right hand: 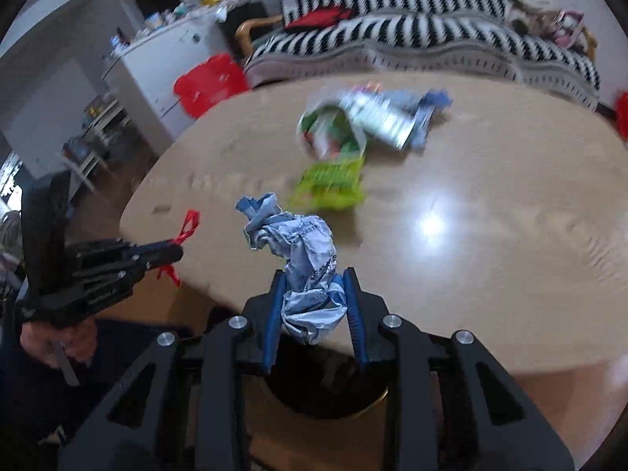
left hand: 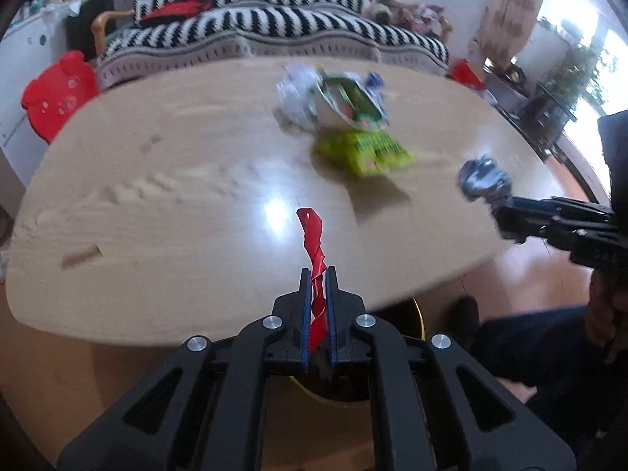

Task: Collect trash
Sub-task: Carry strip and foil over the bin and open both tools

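A: Site check, biggest first. Table: wood, oval, fills both views. Pile of trash left on it at 12 o'clock in the left view, w/ a green packet just nearer. Blurred; can't itemise.

B: Bin?

A: Bin, dark w/ gold rim, on the floor at 6 o'clock under the right gripper, just off the table edge. Mostly hidden by the claws.

B: Claw states?

A: Right: jaws part-open but pressed on a crumpled wrapper, grey-blue, wad bulging out past the tips. Left gripper: jaws nearly closed, pinching a twisted red strip that sticks up past the tips.

B: Advice for the drop?

A: My judgement: get each load centred over the bin mouth before opening. Release one at a time, low. The strip is light and may cling to a pad or drift, so open wide.
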The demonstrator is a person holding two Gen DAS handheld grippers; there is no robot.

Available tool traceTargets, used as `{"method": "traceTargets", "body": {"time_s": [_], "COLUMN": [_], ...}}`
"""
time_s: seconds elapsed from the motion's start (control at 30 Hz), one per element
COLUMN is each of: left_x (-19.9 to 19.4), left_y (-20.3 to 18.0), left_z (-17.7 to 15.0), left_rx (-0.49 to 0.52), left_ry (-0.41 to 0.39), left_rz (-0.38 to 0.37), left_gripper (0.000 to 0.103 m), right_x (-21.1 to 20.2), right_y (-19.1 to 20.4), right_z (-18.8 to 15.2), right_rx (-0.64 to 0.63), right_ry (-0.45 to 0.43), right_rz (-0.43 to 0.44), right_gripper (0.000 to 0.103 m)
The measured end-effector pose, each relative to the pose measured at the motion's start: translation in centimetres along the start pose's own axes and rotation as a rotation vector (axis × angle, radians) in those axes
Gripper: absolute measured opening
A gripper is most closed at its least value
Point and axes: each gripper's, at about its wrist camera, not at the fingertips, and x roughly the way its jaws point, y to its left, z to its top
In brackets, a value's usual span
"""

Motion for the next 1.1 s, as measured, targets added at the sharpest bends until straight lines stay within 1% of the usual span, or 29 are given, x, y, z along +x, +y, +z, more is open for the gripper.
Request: {"method": "traceTargets", "body": {"time_s": [0.13, 0.2, 0.33, 0.37, 0.43, 0.5, 0.57, 0.73, 0.8, 0.93, 1.1], "left_x": [0.5, 1.4, 4.2, 4.9, 5.9, 6.8, 7.6, 9.8, 10.3, 10.9, 10.8], "left_y": [-1.3, -1.8, -3.2, -3.6, -3.7, -3.5, -3.2, -3.5, -3.7, -3.8, -3.2], "left_z": [-2.2, -3.4, -5.5, -5.9, -6.1, -6.0, -5.8, -6.1, -6.5, -6.4, -6.8], "left_rx": [0.069, 0.08, 0.107, 0.11, 0.087, 0.068, 0.043, 0.03, 0.029, 0.024, 0.028], "left_ry": [0.043, 0.084, 0.197, 0.226, 0.26, 0.273, 0.267, 0.304, 0.313, 0.326, 0.322], "left_rz": [-0.017, -0.038, -0.059, -0.073, -0.091, -0.083, -0.051, -0.041, -0.04, -0.039, -0.035], "left_gripper": [0.006, 0.006, 0.006, 0.006, 0.006, 0.006, 0.006, 0.006, 0.006, 0.006, 0.006], "right_x": [1.7, 2.4, 4.9, 5.1, 5.8, 6.4, 7.4, 9.8, 10.3, 10.7, 10.0], "right_y": [1.0, 1.2, 1.6, 1.6, 1.7, 1.6, 1.4, 1.1, 1.0, 1.1, 0.4], "right_z": [-2.7, -3.8, -5.6, -5.8, -6.0, -5.9, -6.1, -6.6, -6.6, -6.4, -6.5], "right_rx": [-0.01, -0.006, -0.011, -0.015, -0.019, -0.014, -0.002, 0.011, 0.015, 0.034, 0.056], "right_ry": [0.096, 0.137, 0.239, 0.25, 0.271, 0.284, 0.307, 0.363, 0.368, 0.364, 0.347], "right_rz": [0.025, 0.027, -0.006, -0.013, -0.028, -0.041, -0.056, -0.077, -0.093, -0.098, -0.095], "right_gripper": [0.03, 0.03, 0.03, 0.03, 0.03, 0.03, 0.03, 0.03, 0.03, 0.03, 0.03]}}
